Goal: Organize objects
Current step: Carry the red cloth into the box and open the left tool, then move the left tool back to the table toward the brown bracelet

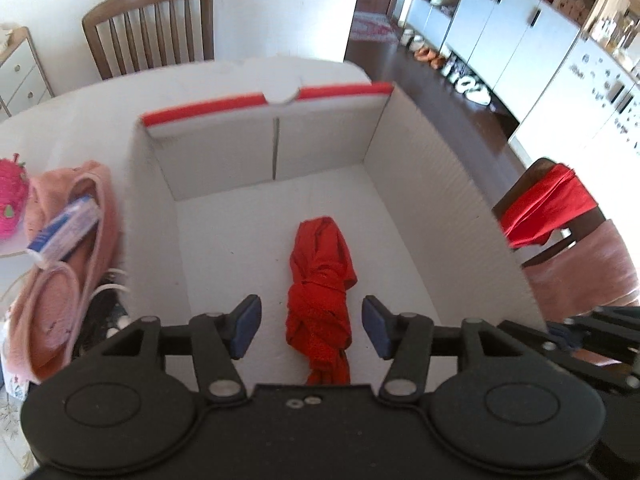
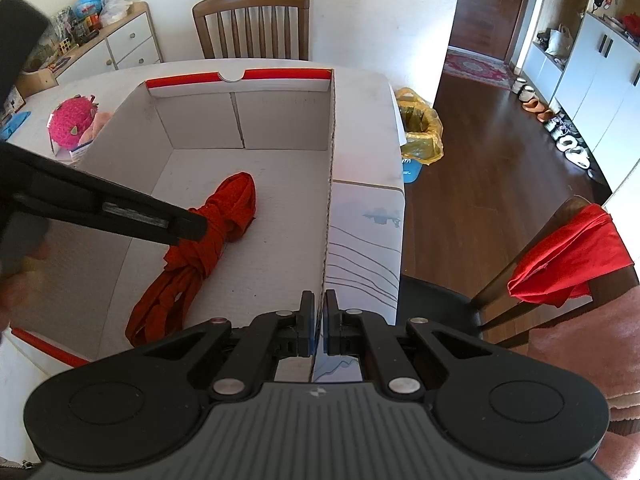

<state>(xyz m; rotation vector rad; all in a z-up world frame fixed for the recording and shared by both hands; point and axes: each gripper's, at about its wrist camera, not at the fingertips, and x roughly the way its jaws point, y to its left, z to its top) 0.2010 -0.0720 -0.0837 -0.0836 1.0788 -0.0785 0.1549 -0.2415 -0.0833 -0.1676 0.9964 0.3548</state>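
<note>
Red knotted cloth lies on the floor of the white box. Left gripper, jaws parted, holds nothing. Right gripper pinches the box's right wall. Risk: releasing that wall may let the box shift.

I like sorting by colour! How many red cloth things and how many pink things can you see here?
Red cloths: 2 (knotted red cloth in the white box, red cloth draped on a chair)
Pink things: 2 (pink towel, fuzzy pink toy)
Total: 4
</note>
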